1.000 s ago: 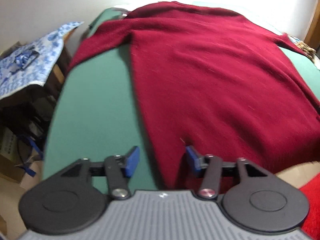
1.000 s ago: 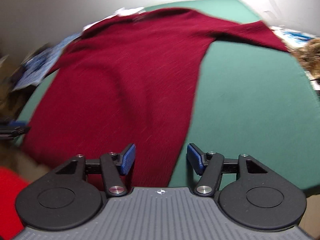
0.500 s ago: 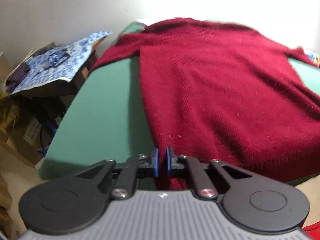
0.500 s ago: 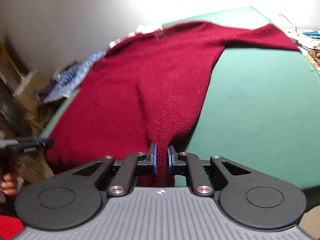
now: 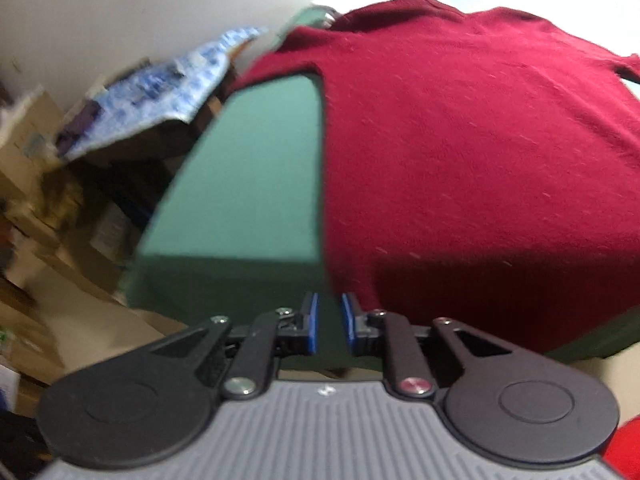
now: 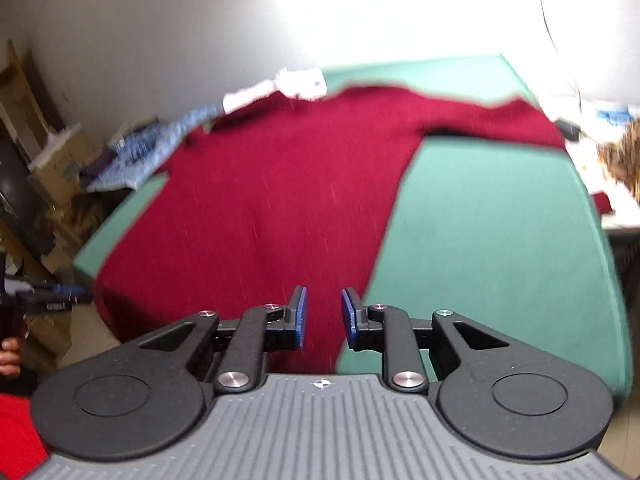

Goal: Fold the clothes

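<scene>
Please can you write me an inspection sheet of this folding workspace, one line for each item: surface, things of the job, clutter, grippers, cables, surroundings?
Surface: green table, bare to both sides of the garment.
Job's things: one dark red sweater lying flat and unfolded, sleeves spread to both sides, hem at the near edge.
Clutter: blue patterned cloth on boxes beside the table; white object at the far edge, too blurred to name.
Grippers: left gripper and right gripper both opening, nothing between the jaws; the sweater hem is free below them.
Cables: thin cable against the wall at the far right.
Surroundings: pale wall; cardboard boxes on the left.
</scene>
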A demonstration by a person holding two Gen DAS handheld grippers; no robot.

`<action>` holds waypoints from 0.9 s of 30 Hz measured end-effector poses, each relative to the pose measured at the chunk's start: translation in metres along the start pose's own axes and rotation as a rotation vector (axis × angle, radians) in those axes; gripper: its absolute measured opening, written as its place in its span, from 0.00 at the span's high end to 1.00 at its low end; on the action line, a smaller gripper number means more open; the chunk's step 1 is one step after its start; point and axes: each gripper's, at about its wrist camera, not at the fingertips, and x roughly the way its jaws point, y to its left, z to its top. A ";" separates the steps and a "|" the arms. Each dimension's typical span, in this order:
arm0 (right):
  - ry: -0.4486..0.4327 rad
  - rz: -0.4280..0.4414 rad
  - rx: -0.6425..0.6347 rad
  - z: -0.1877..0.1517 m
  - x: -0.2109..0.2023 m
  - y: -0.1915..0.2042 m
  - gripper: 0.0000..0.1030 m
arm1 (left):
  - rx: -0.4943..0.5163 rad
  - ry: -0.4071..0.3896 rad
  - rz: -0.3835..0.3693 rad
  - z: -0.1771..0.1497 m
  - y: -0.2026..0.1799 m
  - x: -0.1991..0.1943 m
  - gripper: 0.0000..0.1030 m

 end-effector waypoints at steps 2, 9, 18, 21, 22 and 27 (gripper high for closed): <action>-0.002 0.031 0.027 0.007 0.016 0.000 0.77 | -0.023 -0.055 0.014 0.016 0.003 -0.010 0.84; 0.078 0.025 0.056 0.018 0.083 0.011 0.77 | -0.016 -0.154 -0.129 0.067 -0.050 0.008 0.56; 0.082 -0.060 0.102 0.031 0.079 0.006 0.79 | 0.024 -0.101 -0.089 0.064 -0.051 0.038 0.57; 0.061 -0.039 0.099 0.042 0.087 0.021 0.70 | 0.074 -0.132 -0.113 0.076 -0.051 0.042 0.55; 0.065 -0.062 0.108 0.046 0.096 0.023 0.70 | 0.094 -0.137 -0.122 0.082 -0.054 0.048 0.53; 0.085 -0.177 0.155 0.062 0.142 0.034 0.77 | 0.184 -0.119 -0.131 0.101 -0.045 0.078 0.47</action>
